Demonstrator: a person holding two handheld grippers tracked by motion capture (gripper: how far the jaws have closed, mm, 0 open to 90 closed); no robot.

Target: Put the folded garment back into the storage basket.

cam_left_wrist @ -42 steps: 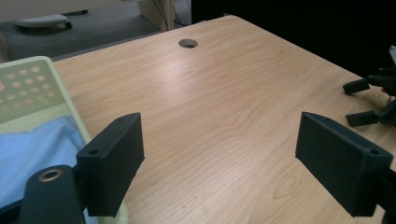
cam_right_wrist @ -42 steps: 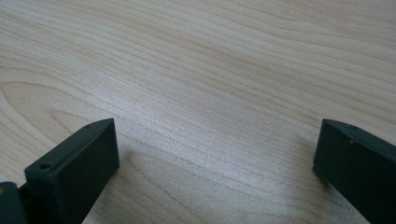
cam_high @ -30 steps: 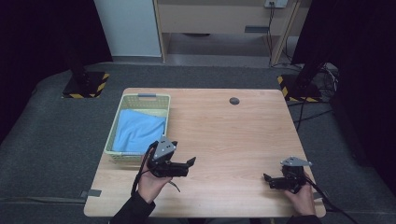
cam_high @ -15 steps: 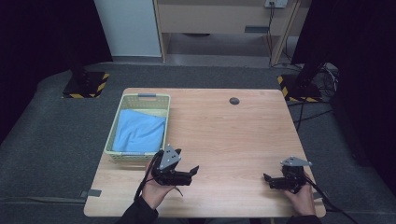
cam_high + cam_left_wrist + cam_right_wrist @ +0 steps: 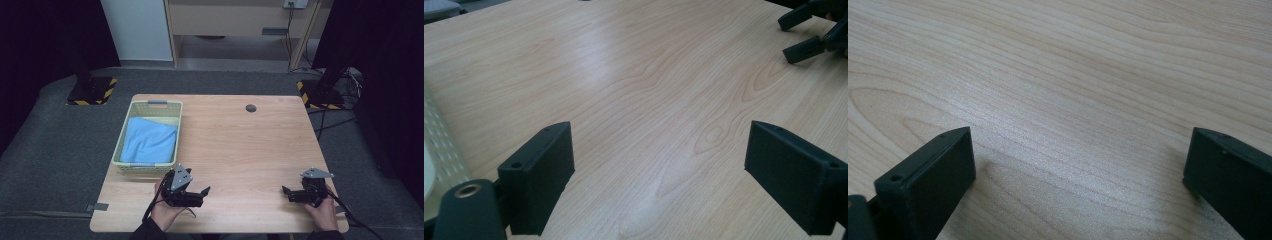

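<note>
Wooden tabletop (image 5: 240,145) lies bare under both of my grippers: the left gripper (image 5: 202,194) sits just in front of the basket (image 5: 150,105), fingers (image 5: 541,170) spread wide and empty. My right gripper (image 5: 286,192) rests near the front right corner, fingers (image 5: 928,180) spread too. Blue cloth (image 5: 150,141) lies folded inside the basket at the left.

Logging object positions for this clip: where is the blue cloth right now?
In the high view the blue cloth lies folded inside the pale green basket on the table's left side, just beyond the left gripper, which is open and empty.
</note>
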